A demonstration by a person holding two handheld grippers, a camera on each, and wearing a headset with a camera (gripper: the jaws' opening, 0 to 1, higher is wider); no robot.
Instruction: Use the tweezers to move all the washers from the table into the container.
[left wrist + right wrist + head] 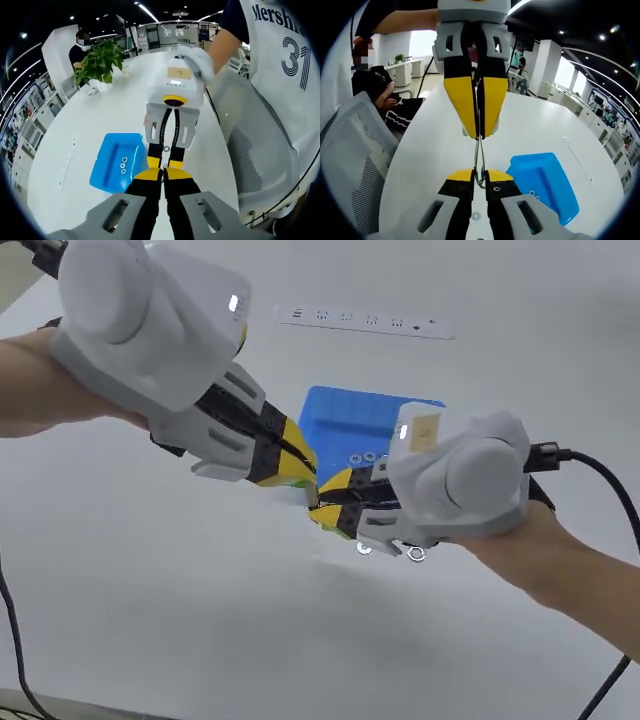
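Thin metal tweezers (pixel 479 150) span the short gap between both grippers, which meet tip to tip. My left gripper (pixel 303 470) comes in from the upper left with its yellow jaws shut on the tweezers' far end. My right gripper (pixel 324 504) faces it from the right, shut on the near end (pixel 480 176). Just behind them lies the blue container (pixel 345 412), holding a few washers (pixel 361 457). Two loose washers (pixel 365 549) lie on the white table under the right gripper, and one washer (pixel 476 216) shows between its jaws. In the left gripper view the container (pixel 107 167) sits to the left.
A white power strip (pixel 365 322) lies at the far side of the table (pixel 150 570). A black cable (pixel 600 490) trails from the right gripper. A mesh chair (pixel 260 155) and the person's torso stand at the table's edge. A potted plant (pixel 98 62) is far off.
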